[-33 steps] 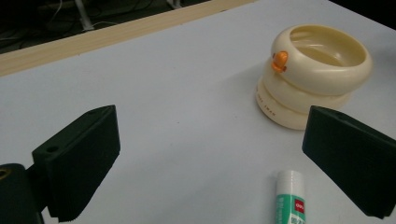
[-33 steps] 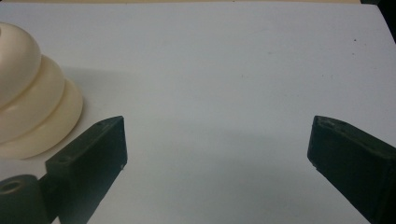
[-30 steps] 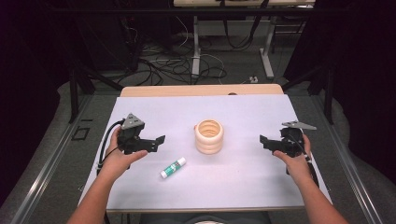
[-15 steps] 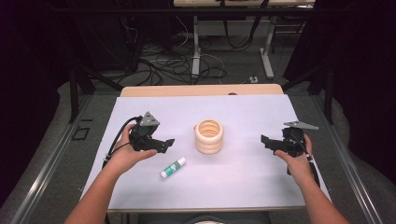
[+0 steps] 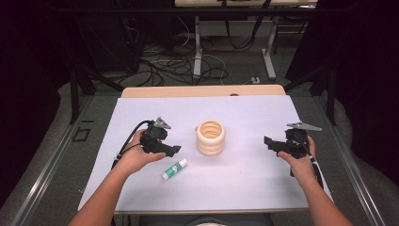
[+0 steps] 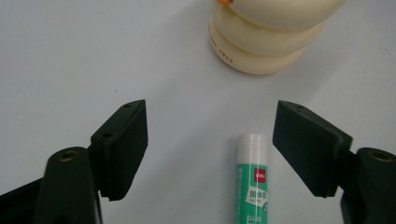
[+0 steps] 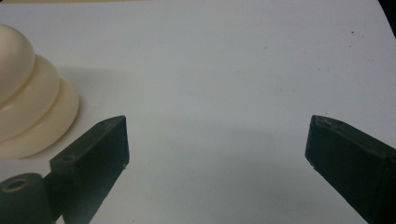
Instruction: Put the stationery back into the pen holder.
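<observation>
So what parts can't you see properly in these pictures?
- Glue stick: in the left gripper view the bottom edge cuts off its lower end; its small label print is too small to read.
- Stack of cream rings: the right gripper view's left edge cuts it; in the left gripper view the top edge hides its top.
- Right gripper: in the high view, too small and dark to judge its jaws.

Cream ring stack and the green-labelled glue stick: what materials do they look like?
Cream stack of three rings: looks like smooth plastic or coated rubber, a soft satin sheen on rounded bulges; hard to tell which. Green-labelled glue stick: glossy white plastic tube, printed wrap label.
</observation>
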Demonstrator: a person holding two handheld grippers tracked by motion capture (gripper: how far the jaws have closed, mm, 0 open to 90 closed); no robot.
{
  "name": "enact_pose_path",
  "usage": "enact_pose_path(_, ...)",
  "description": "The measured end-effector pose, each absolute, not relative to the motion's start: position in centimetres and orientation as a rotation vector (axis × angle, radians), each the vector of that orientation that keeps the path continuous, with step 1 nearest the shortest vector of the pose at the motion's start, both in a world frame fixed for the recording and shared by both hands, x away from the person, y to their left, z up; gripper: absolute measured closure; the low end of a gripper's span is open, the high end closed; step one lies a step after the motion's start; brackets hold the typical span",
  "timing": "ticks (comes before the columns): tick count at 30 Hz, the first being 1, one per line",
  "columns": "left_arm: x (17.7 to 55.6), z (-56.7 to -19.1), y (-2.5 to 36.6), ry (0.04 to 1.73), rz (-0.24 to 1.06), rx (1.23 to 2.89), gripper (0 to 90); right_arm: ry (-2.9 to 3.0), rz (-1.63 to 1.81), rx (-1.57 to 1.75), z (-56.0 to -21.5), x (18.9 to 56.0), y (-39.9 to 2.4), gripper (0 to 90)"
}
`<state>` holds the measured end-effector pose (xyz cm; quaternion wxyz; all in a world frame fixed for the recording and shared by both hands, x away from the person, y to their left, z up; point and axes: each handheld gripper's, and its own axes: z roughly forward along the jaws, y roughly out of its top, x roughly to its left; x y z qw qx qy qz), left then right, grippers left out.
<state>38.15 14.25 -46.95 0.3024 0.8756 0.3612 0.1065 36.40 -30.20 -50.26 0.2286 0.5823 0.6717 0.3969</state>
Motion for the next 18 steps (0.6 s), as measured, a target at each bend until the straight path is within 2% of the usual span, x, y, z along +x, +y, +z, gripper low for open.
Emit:
enact_pose_path(4,38.3,-47.5,14.2,0.988,0.269,2.340,31.3,1.846,1.096,1.609,-50.3,36.4,-30.2,6.0)
enact_pose_path(18,38.4,-49.3,13.4,0.973,0.223,2.422,33.6,1.852,1.090,1.618,-50.4,36.5,-30.2,6.0)
